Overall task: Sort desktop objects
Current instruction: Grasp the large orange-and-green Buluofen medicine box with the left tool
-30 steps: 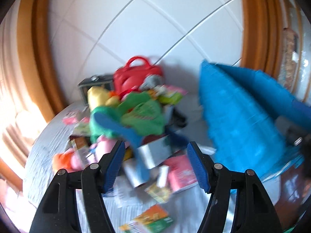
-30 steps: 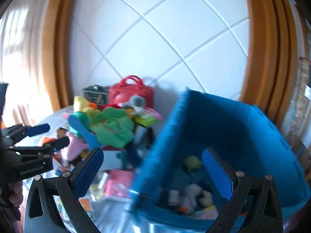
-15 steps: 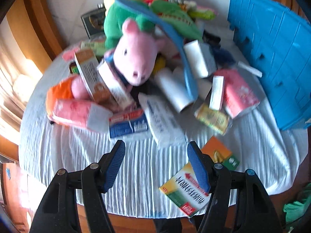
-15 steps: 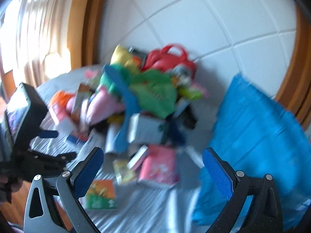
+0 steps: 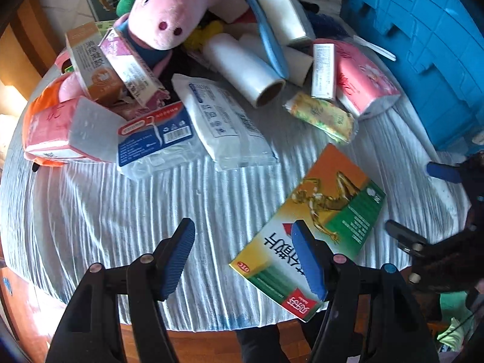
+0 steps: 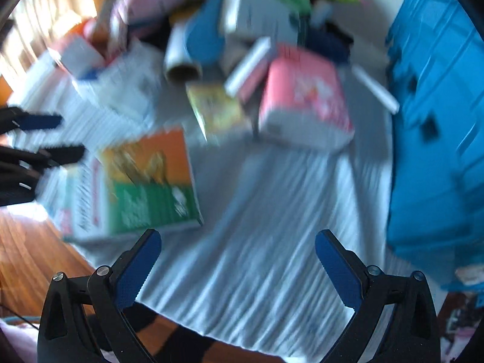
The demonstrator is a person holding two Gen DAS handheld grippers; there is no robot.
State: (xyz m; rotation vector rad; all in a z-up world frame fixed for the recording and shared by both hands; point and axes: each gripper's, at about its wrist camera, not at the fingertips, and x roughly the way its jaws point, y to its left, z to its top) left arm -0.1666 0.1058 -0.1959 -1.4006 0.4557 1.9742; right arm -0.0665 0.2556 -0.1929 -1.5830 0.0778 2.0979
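**Both grippers hover at the table edge, box first in line**

Ribbed white cloth (image 5: 106, 211) covers the table, clutter heaped at the back, blue bin (image 5: 423, 45) to the right. Left gripper (image 5: 242, 257) gapes wide and empty, one finger above the orange-green box (image 5: 329, 211) near the front edge. Right gripper (image 6: 239, 266) is wide too. Best move, I'd say: straddle the box's narrow width, then squeeze squarely.
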